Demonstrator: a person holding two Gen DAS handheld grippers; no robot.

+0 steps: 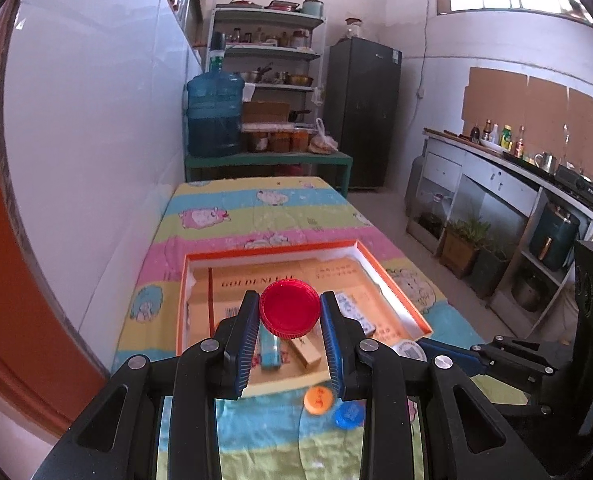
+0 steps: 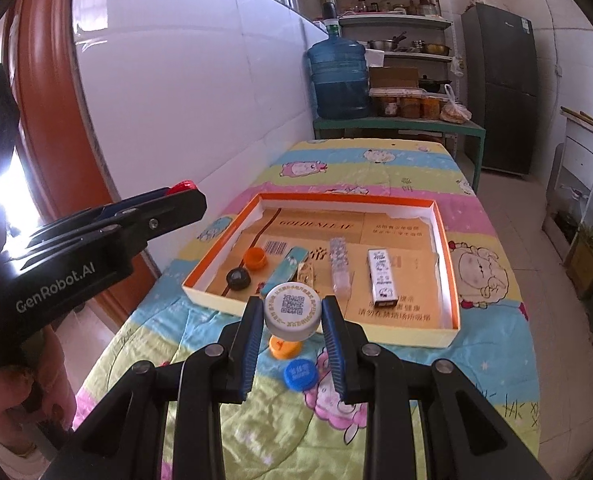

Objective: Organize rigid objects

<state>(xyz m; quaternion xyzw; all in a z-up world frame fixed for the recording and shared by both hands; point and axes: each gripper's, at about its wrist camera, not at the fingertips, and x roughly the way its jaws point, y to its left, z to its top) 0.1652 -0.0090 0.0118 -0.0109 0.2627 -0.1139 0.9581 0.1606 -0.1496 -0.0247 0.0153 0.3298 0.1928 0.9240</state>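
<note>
My left gripper (image 1: 290,316) is shut on a red bottle cap (image 1: 290,311), held above the near edge of the orange-rimmed box lid (image 1: 392,284). My right gripper (image 2: 293,314) is shut on a white cap with a QR code (image 2: 293,309), hovering in front of the lid's near wall (image 2: 376,334). Inside the lid lie an orange cap (image 2: 255,258), a black cap (image 2: 238,279), a teal packet (image 2: 286,268), a clear tube (image 2: 339,266) and a white lighter (image 2: 382,278). An orange cap (image 2: 282,348) and a blue cap (image 2: 300,374) rest on the cloth below.
The table wears a striped cartoon cloth (image 2: 492,312) and stands against a white wall on the left. The left gripper's body (image 2: 96,248) shows at the left of the right wrist view. Beyond the table stand a water jug (image 2: 338,76), shelves and a fridge (image 2: 500,88).
</note>
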